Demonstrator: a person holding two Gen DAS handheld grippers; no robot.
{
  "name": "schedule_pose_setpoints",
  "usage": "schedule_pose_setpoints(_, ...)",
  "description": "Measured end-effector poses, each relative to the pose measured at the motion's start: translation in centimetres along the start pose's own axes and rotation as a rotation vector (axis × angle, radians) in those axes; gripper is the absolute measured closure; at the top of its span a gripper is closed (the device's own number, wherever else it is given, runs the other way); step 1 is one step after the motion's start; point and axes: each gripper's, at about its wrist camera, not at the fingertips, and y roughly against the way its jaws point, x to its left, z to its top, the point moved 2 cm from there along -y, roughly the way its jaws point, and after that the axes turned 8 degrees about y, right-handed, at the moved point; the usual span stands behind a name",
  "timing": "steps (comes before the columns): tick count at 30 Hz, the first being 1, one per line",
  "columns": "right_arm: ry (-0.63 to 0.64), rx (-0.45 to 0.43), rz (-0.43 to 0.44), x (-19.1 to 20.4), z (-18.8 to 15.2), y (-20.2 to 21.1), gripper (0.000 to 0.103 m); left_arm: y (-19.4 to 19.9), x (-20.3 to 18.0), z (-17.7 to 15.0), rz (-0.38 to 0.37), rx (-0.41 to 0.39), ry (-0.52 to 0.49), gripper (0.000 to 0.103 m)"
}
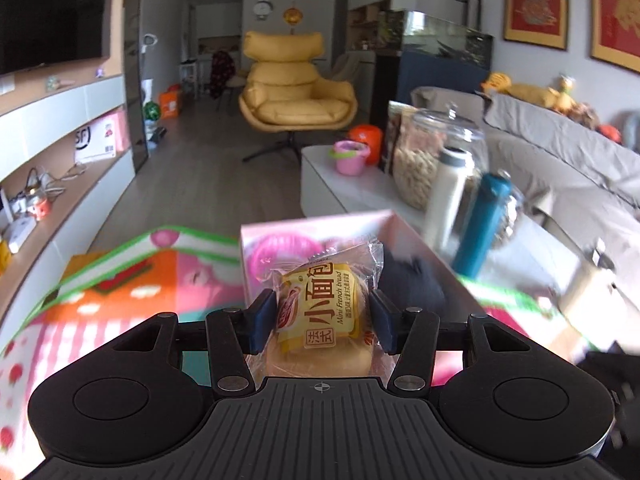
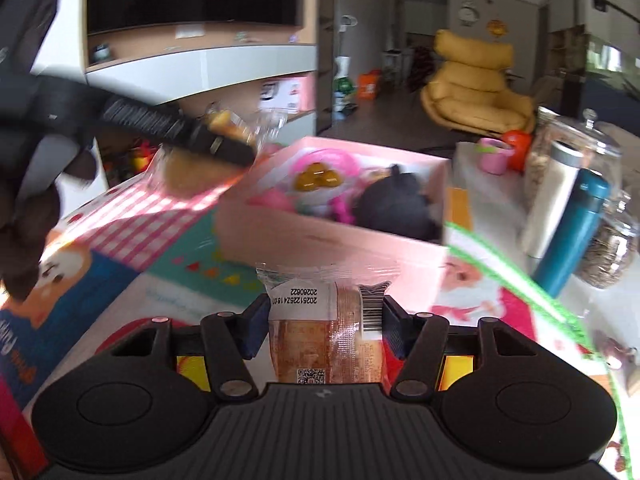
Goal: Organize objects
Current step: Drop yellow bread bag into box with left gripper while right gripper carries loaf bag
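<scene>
My left gripper (image 1: 323, 314) is shut on a yellow-labelled mini French bread packet (image 1: 320, 312) and holds it in the air just short of the open pink box (image 1: 320, 226). In the right wrist view the left gripper (image 2: 224, 142) shows blurred at the upper left with that bread (image 2: 192, 168), above the box's left corner. My right gripper (image 2: 325, 322) is shut on a second bread packet (image 2: 326, 332), barcode side up, just before the box's near wall (image 2: 340, 244). The box holds a pink toy (image 2: 320, 176) and a black soft object (image 2: 396, 208).
A colourful play mat (image 2: 500, 292) covers the table. A white bottle (image 1: 446, 196), a teal bottle (image 1: 482, 224) and glass jars (image 1: 432, 152) stand right of the box. A pink cup (image 1: 350, 156) sits further back. A yellow armchair (image 1: 296, 92) and a grey sofa (image 1: 560, 152) lie beyond.
</scene>
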Motion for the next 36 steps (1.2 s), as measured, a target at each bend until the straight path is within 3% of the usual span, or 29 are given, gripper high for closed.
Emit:
schedule_pose_setpoints(4, -0.052, 0.004, -0.048, -1.6, 0.0, -0.7, 0.045, -4.6, -0.6, 1.3, 0.032, 0.021, 0.034, 0.047)
schedule_pose_setpoints(11, -0.107, 0.008, -0.075, -3.7, -0.7, -0.9, 0.045, -8.9, -2.2, -1.3, 0.106, 0.17, -0.108, 0.043)
schedule_pose_setpoints(13, -0.114, 0.006, -0.074, -3.9, -0.8, -1.0, 0.045, -8.5, -2.7, -1.6, 0.115, 0.172, -0.167, 0.043)
schedule_pose_setpoints(15, -0.121, 0.005, -0.069, -4.0, -0.9, -1.0, 0.045, -7.3, -2.6, -1.2, 0.092, 0.141, -0.139, 0.044)
schedule_pose_setpoints(19, -0.125, -0.008, -0.064, -4.1, -0.6, -0.6, 0.046, -3.0, -1.9, 0.1, 0.078, -0.083, -0.072, 0.044)
schedule_pose_setpoints(21, -0.136, -0.022, -0.042, -4.5, -0.1, -0.1, 0.046, -0.9, -0.8, 0.2, 0.064, -0.153, -0.021, 0.046)
schedule_pose_setpoints(22, -0.148, -0.032, -0.033, -4.8, 0.4, 0.2, 0.046, -0.1, -0.1, 0.0, 0.051, -0.156, 0.007, 0.046)
schedule_pose_setpoints(25, -0.174, -0.072, -0.035, -6.0, 2.7, 0.6, 0.046, 0.4, 1.8, -1.9, 0.027, -0.064, 0.028, 0.046)
schedule_pose_setpoints(28, -0.206, -0.092, -0.037, -7.1, 5.9, -0.4, 0.046, 0.2, 3.2, -4.3, 0.06, 0.003, 0.021, 0.047)
schedule_pose_setpoints(33, -0.218, -0.085, 0.001, -6.2, 11.3, -5.0, 0.046, -0.2, 5.5, -5.6, 0.05, 0.035, 0.082, 0.043)
schedule_pose_setpoints(36, -0.194, 0.002, 0.022, -4.7, 13.0, -9.7, 0.047, 0.0, 5.8, -5.5, 0.054, 0.028, 0.072, 0.047)
